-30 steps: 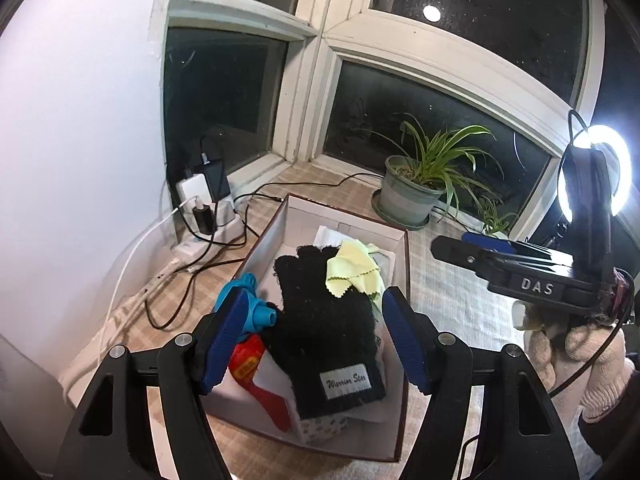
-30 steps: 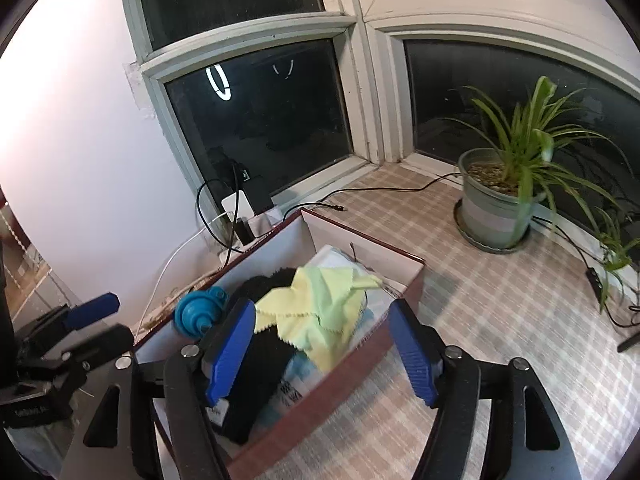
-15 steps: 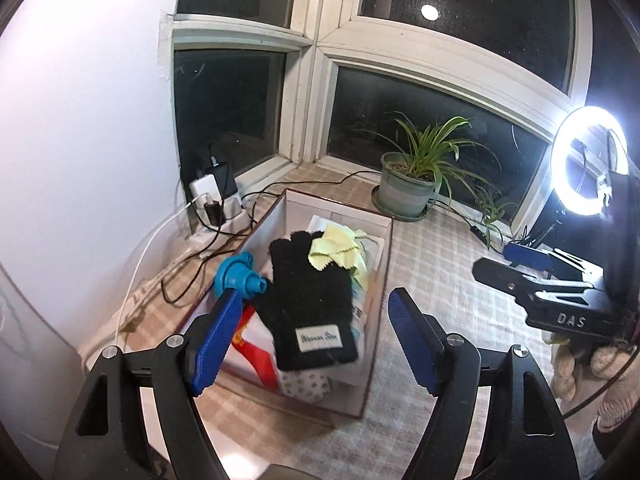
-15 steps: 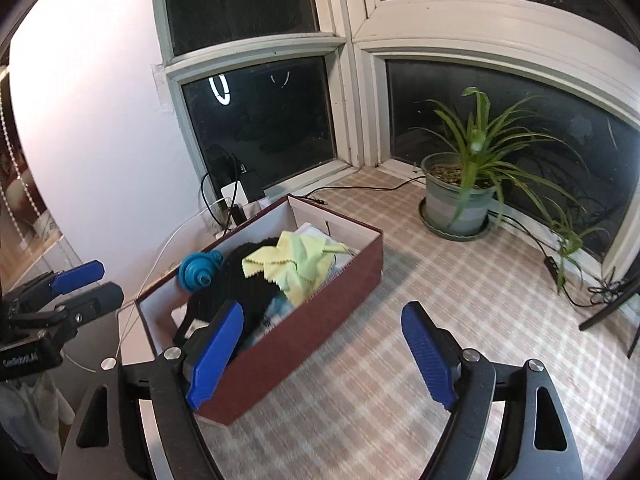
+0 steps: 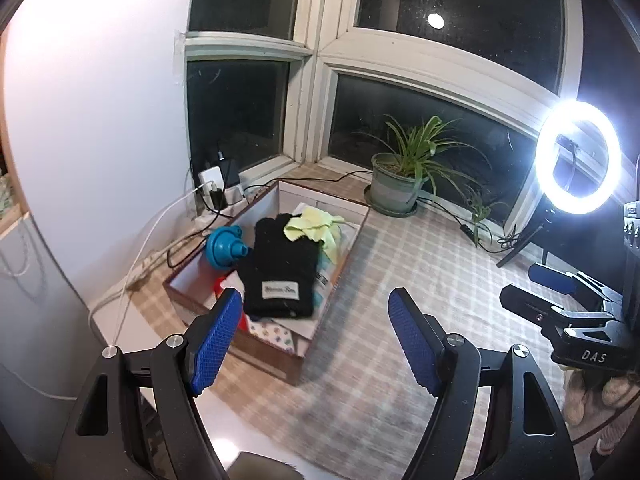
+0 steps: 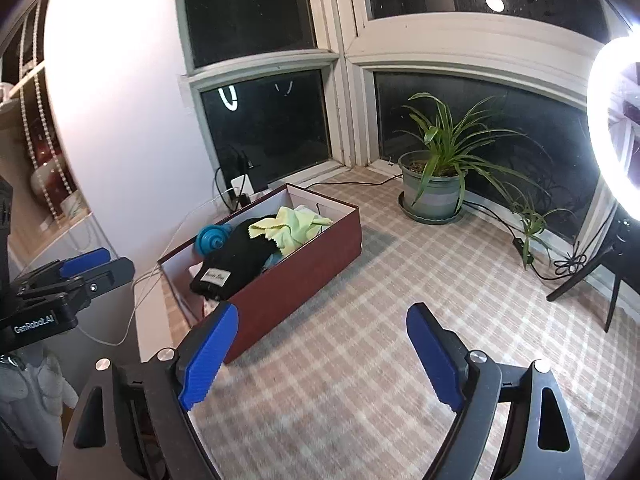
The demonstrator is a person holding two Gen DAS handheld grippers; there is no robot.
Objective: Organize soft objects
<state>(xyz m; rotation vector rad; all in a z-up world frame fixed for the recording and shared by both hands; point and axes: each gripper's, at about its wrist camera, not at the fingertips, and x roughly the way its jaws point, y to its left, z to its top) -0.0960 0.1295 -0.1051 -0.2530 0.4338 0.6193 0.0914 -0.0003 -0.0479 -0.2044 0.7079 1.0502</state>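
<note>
A dark red box (image 6: 304, 264) stands on the checked cloth, also in the left wrist view (image 5: 280, 354). In it lie a black glove (image 5: 280, 276) with a white label, a yellow-green cloth (image 5: 314, 226) and a blue plastic object (image 5: 222, 246); the glove (image 6: 236, 258) and the cloth (image 6: 290, 226) also show in the right wrist view. My left gripper (image 5: 316, 340) is open and empty, back from the box's near end. My right gripper (image 6: 320, 360) is open and empty, above the cloth to the box's right.
A potted plant (image 6: 434, 196) stands by the window. A lit ring light (image 5: 578, 160) on a stand is at the right. Chargers and cables (image 5: 218, 188) lie behind the box by the wall. A shelf (image 6: 44, 184) with a vase is at far left.
Both grippers have pulled back and up from the box, both open and empty throughout. The box and its contents now look smaller and farther off.
</note>
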